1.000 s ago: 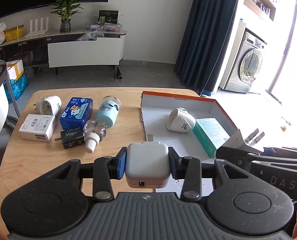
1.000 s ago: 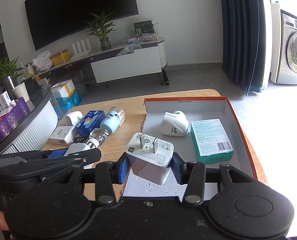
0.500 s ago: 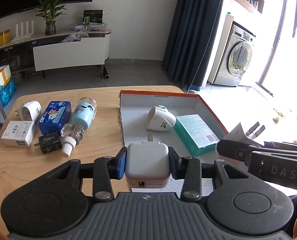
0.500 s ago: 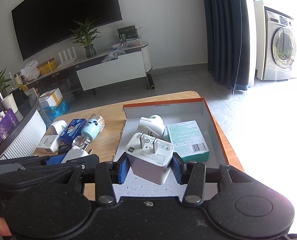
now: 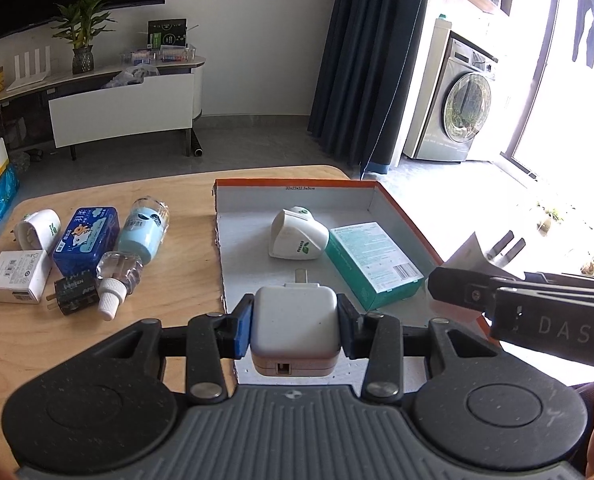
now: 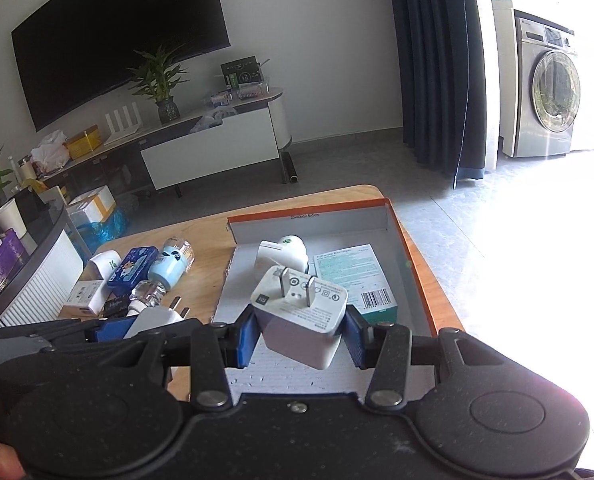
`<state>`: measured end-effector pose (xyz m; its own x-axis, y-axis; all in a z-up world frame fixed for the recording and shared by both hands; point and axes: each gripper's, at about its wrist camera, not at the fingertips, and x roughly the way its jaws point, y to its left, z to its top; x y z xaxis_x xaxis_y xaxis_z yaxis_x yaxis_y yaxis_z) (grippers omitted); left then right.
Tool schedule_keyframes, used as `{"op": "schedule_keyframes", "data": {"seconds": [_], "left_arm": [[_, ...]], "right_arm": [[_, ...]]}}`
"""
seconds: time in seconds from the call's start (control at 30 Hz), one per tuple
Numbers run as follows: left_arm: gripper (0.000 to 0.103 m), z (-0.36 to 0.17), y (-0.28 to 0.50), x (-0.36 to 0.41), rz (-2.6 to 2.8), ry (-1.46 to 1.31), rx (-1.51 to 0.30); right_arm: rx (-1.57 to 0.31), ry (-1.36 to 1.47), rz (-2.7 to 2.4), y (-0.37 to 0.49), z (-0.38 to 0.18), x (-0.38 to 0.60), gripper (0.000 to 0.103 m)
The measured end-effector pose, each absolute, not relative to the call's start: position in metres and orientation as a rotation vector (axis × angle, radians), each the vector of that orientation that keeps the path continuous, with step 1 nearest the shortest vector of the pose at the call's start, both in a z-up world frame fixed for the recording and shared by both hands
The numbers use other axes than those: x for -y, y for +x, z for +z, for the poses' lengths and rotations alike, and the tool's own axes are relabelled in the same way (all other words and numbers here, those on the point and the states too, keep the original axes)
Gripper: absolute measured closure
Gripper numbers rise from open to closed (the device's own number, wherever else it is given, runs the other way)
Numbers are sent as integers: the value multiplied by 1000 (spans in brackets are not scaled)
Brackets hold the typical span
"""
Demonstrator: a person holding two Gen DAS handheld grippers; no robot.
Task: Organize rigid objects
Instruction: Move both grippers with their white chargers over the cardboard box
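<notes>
My left gripper [image 5: 295,328] is shut on a white square charger [image 5: 295,320], its port facing the camera, above the near left edge of the orange-rimmed box [image 5: 409,224]. My right gripper [image 6: 301,336] is shut on a white plug charger [image 6: 301,312] with its two prongs up, over the near part of the same box [image 6: 409,256]. Inside the box lie a white rounded plug-in device [image 5: 297,234] and a teal carton [image 5: 373,264]. The right gripper [image 5: 497,280] also shows at the right of the left wrist view.
On the wooden table [image 5: 185,240] left of the box lie a white plug-in device [image 5: 37,228], a blue tin [image 5: 87,240], a light blue bottle [image 5: 143,228], a small clear bottle [image 5: 117,280], a black charger [image 5: 73,296] and a white carton [image 5: 17,276].
Both grippers have shifted to the right with their chargers, so the box and the table items sit further left in each view. Both grips are unchanged.
</notes>
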<state>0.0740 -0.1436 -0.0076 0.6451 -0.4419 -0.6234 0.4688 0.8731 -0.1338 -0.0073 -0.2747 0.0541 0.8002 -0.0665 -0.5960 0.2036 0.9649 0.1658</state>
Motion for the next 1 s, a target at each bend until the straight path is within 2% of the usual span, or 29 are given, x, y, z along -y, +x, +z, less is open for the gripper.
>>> {"op": "schedule_keyframes", "data": {"seconds": [1.0], "left_arm": [[61, -10, 89, 174, -563, 63, -711]], "right_arm": [[-628, 234, -181, 10, 53, 300, 48]]}}
